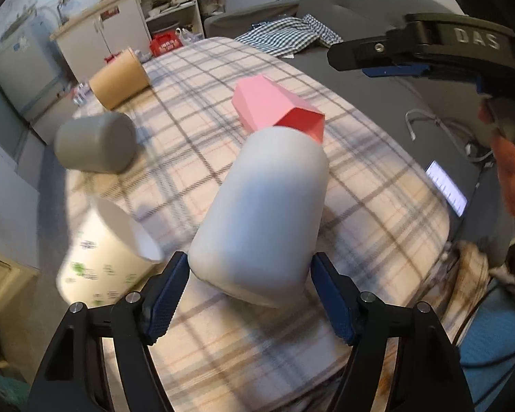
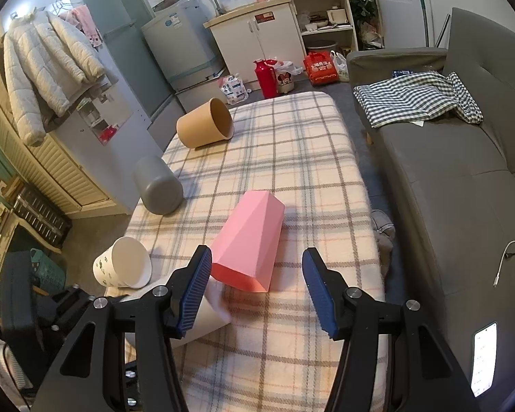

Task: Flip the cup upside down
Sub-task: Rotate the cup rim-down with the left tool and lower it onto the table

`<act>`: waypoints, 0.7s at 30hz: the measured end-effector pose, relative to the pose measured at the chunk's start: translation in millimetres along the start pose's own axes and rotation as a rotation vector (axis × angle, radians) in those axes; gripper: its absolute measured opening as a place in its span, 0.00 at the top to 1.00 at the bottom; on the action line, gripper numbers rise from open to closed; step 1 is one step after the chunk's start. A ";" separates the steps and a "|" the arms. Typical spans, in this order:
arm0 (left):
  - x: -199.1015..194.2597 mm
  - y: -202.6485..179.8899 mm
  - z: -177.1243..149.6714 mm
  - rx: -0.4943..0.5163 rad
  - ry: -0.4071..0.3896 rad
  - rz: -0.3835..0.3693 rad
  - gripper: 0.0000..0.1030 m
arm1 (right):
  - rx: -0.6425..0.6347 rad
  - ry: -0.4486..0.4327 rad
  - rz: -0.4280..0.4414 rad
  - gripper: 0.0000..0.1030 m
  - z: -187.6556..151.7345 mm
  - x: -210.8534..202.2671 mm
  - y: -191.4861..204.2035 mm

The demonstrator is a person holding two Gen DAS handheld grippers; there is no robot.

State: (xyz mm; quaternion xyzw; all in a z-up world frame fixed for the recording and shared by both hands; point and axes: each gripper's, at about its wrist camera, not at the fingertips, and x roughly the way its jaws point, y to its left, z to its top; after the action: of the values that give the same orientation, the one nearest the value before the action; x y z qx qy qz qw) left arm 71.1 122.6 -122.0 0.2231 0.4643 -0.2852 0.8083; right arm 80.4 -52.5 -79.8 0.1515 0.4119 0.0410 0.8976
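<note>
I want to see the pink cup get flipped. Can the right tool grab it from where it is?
Probably yes. The right tool is open, the pink cup lies on its side just ahead between the fingers, and nothing blocks it. The white cup lies close beside the left finger.

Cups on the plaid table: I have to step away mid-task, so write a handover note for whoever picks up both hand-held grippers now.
Left hand-held gripper: jaws around the white cup, which is tilted; whether it is gripped firmly is unclear.
Right hand-held gripper: open, empty, just short of the pink cup.
On the plaid table: pink cup, grey cup and brown cup lie on their sides; the printed paper cup leans near the edge.
Done: no cup visibly stands upside down yet.
Left: finish turning the white cup, then probably the others.
</note>
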 end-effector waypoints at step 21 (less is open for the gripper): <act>-28.5 0.3 28.5 0.096 -0.005 0.115 0.29 | 0.034 -0.010 0.013 0.46 -2.7 -6.7 -11.7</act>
State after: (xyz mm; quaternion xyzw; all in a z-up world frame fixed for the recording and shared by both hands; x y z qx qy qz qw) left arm 77.5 112.2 -83.6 0.2873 0.4345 -0.2607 0.8129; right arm 73.4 -64.3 -80.2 0.1694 0.4070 0.0391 0.8967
